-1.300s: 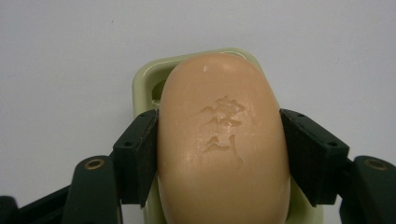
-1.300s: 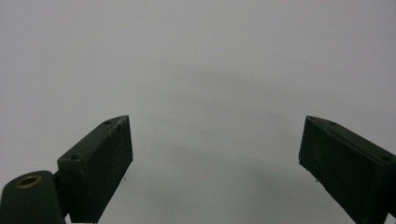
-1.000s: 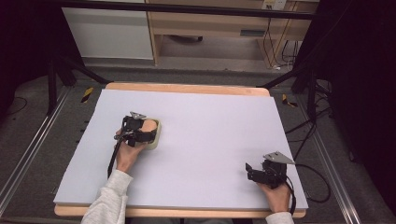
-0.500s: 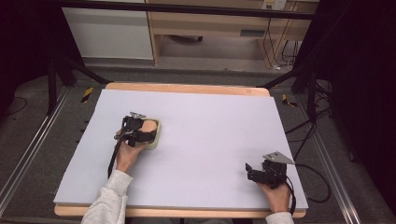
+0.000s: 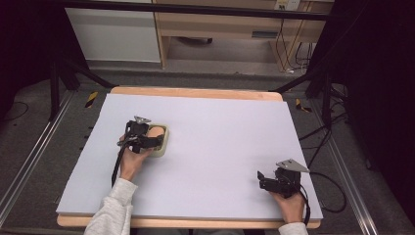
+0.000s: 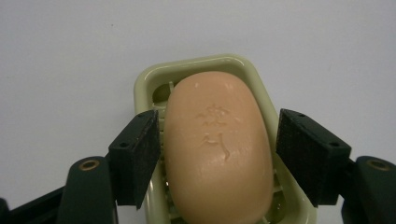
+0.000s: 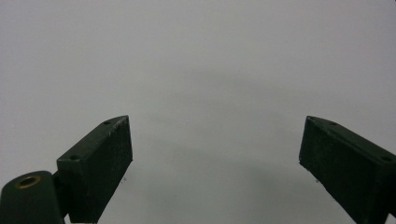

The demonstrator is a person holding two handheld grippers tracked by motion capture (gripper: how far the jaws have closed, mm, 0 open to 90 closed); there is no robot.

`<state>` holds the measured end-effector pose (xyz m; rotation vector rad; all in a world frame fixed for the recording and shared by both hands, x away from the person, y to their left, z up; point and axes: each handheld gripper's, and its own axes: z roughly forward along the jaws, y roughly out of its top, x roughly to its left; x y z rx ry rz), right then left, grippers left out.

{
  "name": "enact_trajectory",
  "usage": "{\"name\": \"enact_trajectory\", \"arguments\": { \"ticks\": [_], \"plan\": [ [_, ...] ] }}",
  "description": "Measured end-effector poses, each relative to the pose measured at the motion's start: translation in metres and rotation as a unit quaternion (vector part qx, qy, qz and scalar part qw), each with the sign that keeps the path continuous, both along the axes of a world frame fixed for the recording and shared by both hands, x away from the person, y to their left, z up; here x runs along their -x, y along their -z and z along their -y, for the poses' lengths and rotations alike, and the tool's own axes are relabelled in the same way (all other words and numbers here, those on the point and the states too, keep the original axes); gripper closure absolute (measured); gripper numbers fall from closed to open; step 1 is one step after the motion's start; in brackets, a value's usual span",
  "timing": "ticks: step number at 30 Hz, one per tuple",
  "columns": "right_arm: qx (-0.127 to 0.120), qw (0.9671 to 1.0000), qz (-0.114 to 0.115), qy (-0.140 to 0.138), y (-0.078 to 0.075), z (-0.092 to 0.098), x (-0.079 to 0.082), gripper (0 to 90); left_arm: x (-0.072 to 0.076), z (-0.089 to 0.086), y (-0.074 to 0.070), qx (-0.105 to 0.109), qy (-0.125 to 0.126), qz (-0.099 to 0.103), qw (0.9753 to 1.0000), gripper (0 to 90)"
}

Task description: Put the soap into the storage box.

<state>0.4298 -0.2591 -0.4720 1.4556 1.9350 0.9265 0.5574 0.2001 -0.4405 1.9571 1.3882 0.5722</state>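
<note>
**Left gripper straddles the soap in its dish; right gripper waits apart**

High view: the left gripper (image 5: 147, 138) is over the pale green soap dish (image 5: 163, 147) in the left half of the white table (image 5: 220, 142), well away from every edge. The right gripper (image 5: 266, 180) rests near the front right corner, close to the table border, probably only parked there. Between them the surface is free.

Left gripper view: the peach soap bar (image 6: 217, 149) lies in the dish (image 6: 144, 86). The jaws stand spread on both sides of the bar; the left pad seems near it, but I cannot tell if it touches. This placing suits a sideways pinch.

Right gripper view: the jaws are wide apart over bare table, holding nothing.
</note>
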Motion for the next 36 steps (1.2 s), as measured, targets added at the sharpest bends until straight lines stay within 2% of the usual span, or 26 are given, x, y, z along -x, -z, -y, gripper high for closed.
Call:
{"name": "enact_trajectory", "arguments": {
  "ticks": [7,11,19,21,25,27,30,32,36],
  "plan": [
    [-0.003,1.0000,0.000,0.004,0.000,0.001,0.001,9.8,0.009,-0.005,-0.009,0.010,0.006,0.012,0.9999,27.0],
    [-0.006,0.9999,0.000,0.009,-0.001,0.004,0.002,9.8,0.023,-0.007,-0.013,0.002,0.015,0.021,0.9997,25.9],
    [-0.007,0.9999,-0.001,0.012,0.000,0.005,0.003,8.9,0.048,-0.017,-0.017,0.011,0.015,0.032,0.9993,26.1],
    [-0.010,0.9998,-0.002,0.016,0.000,0.006,0.003,8.6,0.057,-0.018,-0.016,0.005,0.017,0.040,0.9990,25.9],
    [-0.014,0.9997,-0.004,0.022,0.000,0.008,0.003,8.4,0.071,-0.020,-0.013,0.009,0.023,0.049,0.9985,25.5],
    [-0.014,0.9996,-0.004,0.023,0.000,0.009,0.003,8.4,0.074,-0.020,-0.013,0.014,0.021,0.053,0.9983,25.5],
    [-0.011,0.9996,-0.004,0.024,0.000,0.010,0.003,8.4,0.088,-0.025,-0.011,0.023,0.022,0.063,0.9975,25.2],
    [-0.008,0.9997,-0.003,0.023,0.000,0.010,0.004,8.4,0.093,-0.028,-0.009,0.022,0.022,0.056,0.9980,24.3],
    [-0.010,0.9996,-0.003,0.025,0.000,0.010,0.004,8.3,0.102,-0.033,-0.004,0.021,0.015,0.054,0.9982,23.0]
  ]
}}
